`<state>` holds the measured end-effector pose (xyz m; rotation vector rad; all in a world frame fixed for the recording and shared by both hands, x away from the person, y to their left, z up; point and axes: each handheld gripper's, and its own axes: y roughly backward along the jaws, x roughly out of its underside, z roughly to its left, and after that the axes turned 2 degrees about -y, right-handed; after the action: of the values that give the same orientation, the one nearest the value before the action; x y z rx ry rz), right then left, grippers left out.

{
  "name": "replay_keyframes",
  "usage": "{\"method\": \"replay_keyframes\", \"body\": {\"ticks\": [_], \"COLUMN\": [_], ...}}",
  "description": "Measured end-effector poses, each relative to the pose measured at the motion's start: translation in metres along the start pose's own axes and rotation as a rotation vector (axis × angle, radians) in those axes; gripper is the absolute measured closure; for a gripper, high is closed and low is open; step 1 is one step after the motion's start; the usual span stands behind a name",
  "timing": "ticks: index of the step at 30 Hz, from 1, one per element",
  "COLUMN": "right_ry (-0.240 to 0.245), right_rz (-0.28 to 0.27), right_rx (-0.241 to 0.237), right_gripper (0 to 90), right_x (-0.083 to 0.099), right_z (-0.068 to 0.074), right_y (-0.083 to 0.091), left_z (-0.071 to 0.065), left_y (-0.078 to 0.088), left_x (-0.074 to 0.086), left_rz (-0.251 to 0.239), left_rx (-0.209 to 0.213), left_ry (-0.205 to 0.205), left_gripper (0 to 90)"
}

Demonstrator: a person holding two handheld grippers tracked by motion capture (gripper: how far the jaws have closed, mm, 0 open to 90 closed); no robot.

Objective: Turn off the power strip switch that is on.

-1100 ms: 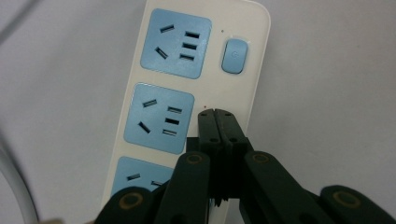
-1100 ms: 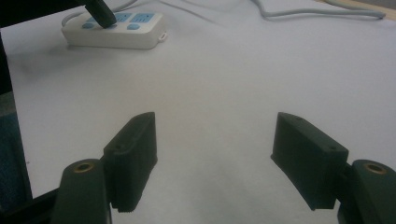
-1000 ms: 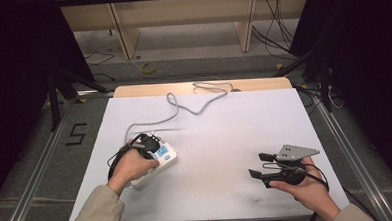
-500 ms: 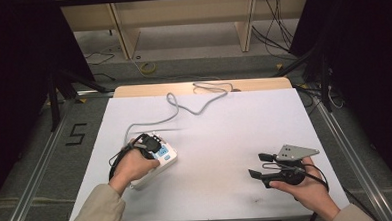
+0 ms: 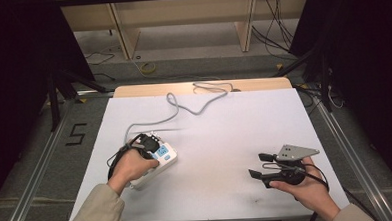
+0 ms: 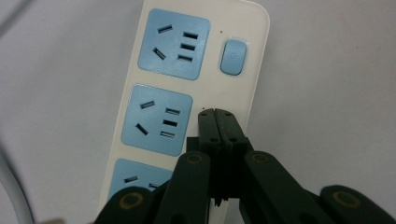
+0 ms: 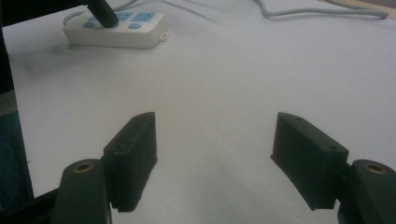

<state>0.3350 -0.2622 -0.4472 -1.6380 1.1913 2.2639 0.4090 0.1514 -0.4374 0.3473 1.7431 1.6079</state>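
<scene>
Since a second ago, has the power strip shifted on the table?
No. In the high view the power strip keeps its place against the table's left edge, under the shut left gripper.

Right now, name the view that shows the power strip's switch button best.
The left gripper view: the blue switch button sits large and sharp beside the top socket. The right gripper view shows the power strip far off; in the high view a hand partly covers it.

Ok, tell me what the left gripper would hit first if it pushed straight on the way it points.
The left gripper, jaws shut, points down at the white power strip. It would likely meet the strip's face beside the middle blue socket, below the blue switch. How near the tips already are is unclear.
</scene>
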Motion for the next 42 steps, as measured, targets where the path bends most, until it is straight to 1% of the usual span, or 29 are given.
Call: {"method": "replay_keyframes", "body": {"ticks": [5,10,15,18,25,28,30,31,32,35,39,42], "right_ry": [-0.001,0.001,-0.002,-0.002,0.001,0.001,0.001,0.001,0.0,0.001,0.002,0.002], "right_rz": [-0.002,-0.002,-0.002,-0.003,-0.006,-0.006,-0.005,-0.005,-0.006,-0.005,-0.003,-0.005], "right_rx": [0.001,-0.001,0.0,0.0,0.0,-0.001,0.0,0.0,0.0,0.0,0.001,0.001], "right_gripper": [31.0,31.0,31.0,31.0,31.0,31.0,31.0,31.0,31.0,31.0,31.0,31.0], "right_x": [0.0,-0.0001,-0.0002,-0.0002,-0.0003,-0.0004,-0.0005,-0.0005,-0.0004,-0.0004,-0.0006,-0.0005], "right_z": [-0.0002,-0.0002,-0.0001,0.0001,-0.0003,-0.0001,-0.0002,-0.0003,-0.0003,-0.0002,0.0,-0.0001], "right_y": [0.0002,0.0,0.0002,0.0002,0.0008,0.0008,0.0012,0.0012,0.001,0.0009,0.0014,0.0014], "left_z": [-0.0007,0.0011,-0.0003,0.0,-0.0005,-0.0011,-0.0008,0.0,0.0008,0.0007,-0.0007,-0.0015], "left_y": [0.0003,0.0007,0.0004,0.0005,0.0011,0.0014,0.0033,0.006,0.0071,0.0055,0.0078,0.0091], "left_x": [0.0001,0.0006,0.0004,0.0005,0.0009,0.0011,0.0013,0.0017,0.0023,0.0042,0.003,0.0028], "left_rz": [-0.001,-0.001,-0.003,-0.004,-0.003,-0.003,-0.014,-0.038,-0.049,-0.042,-0.061,-0.062], "left_rx": [-0.003,0.006,0.0,0.002,0.002,-0.004,-0.002,0.005,0.02,0.014,0.012,0.009], "left_ry": [0.0,0.003,0.002,0.002,-0.008,-0.017,-0.013,0.001,0.01,0.004,0.002,-0.001], "left_gripper": [90.0,90.0,90.0,90.0,90.0,90.0,90.0,90.0,90.0,90.0,90.0,90.0]}}
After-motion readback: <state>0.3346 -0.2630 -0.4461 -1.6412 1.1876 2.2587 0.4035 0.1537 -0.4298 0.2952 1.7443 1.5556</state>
